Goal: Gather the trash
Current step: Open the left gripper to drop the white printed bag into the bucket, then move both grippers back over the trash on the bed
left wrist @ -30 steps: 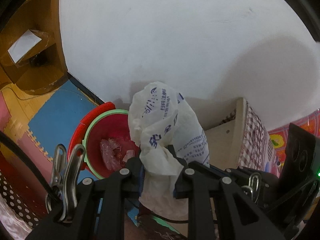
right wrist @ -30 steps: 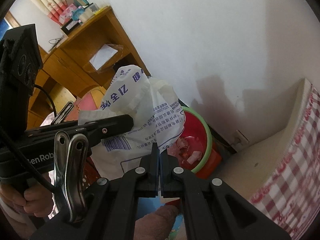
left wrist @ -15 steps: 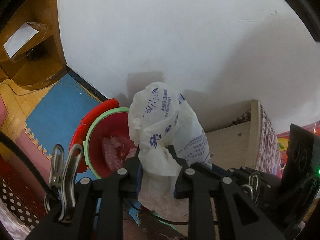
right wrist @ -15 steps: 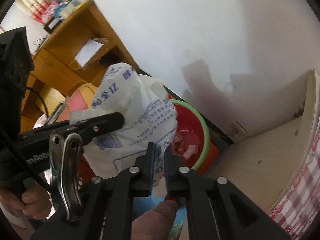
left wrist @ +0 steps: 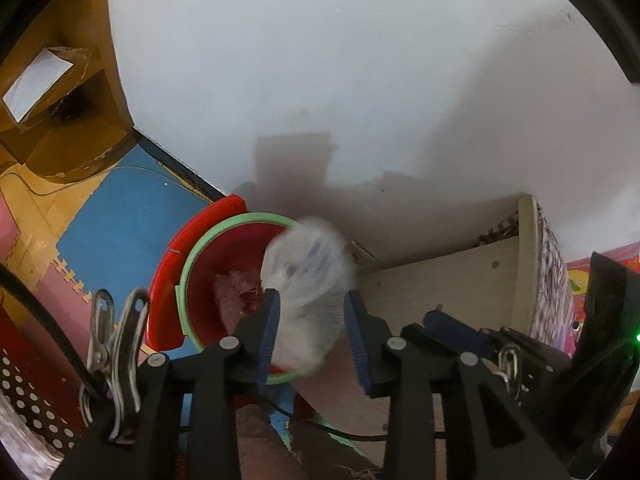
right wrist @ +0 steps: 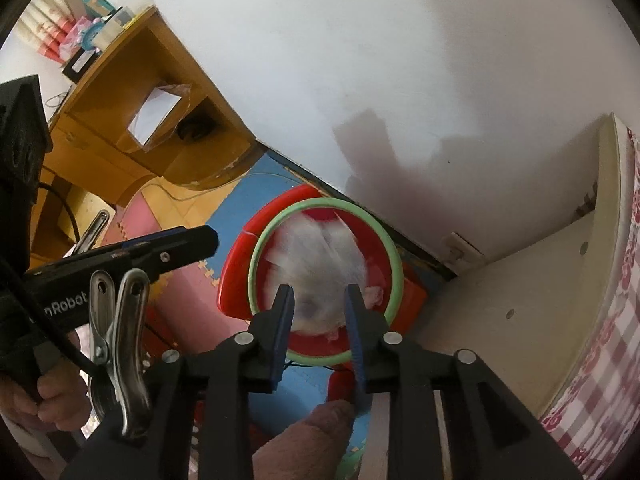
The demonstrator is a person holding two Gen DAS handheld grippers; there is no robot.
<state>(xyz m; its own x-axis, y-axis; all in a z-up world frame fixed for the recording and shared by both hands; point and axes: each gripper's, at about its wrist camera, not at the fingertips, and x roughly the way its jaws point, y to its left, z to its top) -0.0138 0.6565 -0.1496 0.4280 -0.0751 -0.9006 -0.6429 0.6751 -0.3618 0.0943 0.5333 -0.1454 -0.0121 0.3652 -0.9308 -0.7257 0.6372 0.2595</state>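
Observation:
A white plastic bag (left wrist: pixel 308 280) with blue print shows as a motion-blurred shape over the mouth of the red bin, whose green rim (left wrist: pixel 188 276) is clear. My left gripper (left wrist: pixel 312 300) hangs just above it. Its jaws are opening, the bag is seen in the gap, and the pads do not press on it. In the right wrist view the same bag (right wrist: pixel 320 264) lies blurred inside the green rim (right wrist: pixel 390 252). My right gripper (right wrist: pixel 319 296) is above it with its jaws opening and nothing clamped. One left-gripper finger (right wrist: pixel 188 246) reaches in from the left.
The bin stands on coloured foam floor mats (left wrist: pixel 116 220) against a white wall (left wrist: pixel 320 60). A wooden desk (right wrist: pixel 120 120) is to the left. A pale low table with a checked cloth (right wrist: pixel 592 320) is on the right. A person's hand (right wrist: pixel 44 404) grips the left handle.
Both grippers were shut on the bag and have opened. The bag has slipped from them and dropped toward the bin. Both grippers have sunk a little.

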